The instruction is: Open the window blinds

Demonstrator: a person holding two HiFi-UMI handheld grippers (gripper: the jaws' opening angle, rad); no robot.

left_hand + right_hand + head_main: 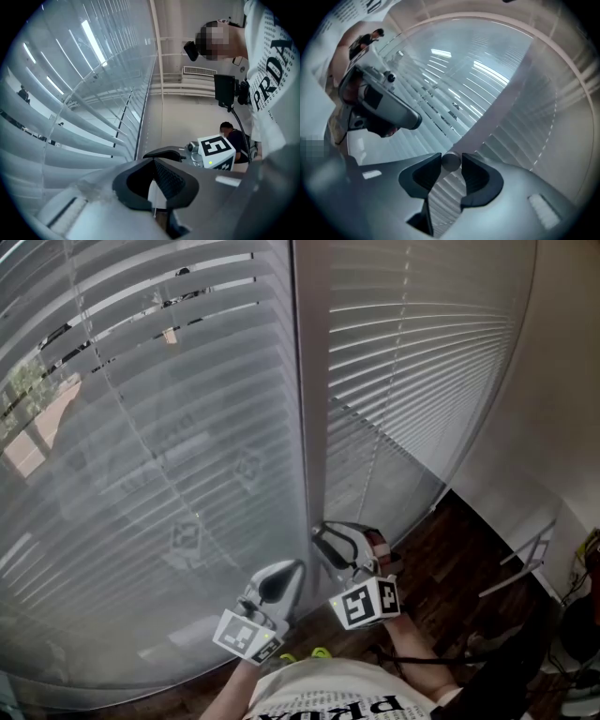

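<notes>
Two white slatted blinds hang side by side, the left blind [159, 474] and the right blind [422, 362], with a pale window post [311, 381] between them. Their slats lie nearly flat shut; a few at the left blind's top show outdoors. My right gripper [319, 532] [451, 161] is by the foot of the post, shut on the round grey end of a wand [451, 162]. Just left of it, my left gripper [295, 568] [153, 161] has its jaws together on a thin pale cord [153, 208]. Each gripper shows in the other's view, the right gripper [168, 152] and the left gripper [379, 105].
Dark wood floor [450, 568] lies below the blinds. A white wall [562, 427] closes in at the right, with a metal frame [525, 563] leaning near it. Another person [232, 136] sits far behind. My own printed white shirt [347, 695] fills the bottom edge.
</notes>
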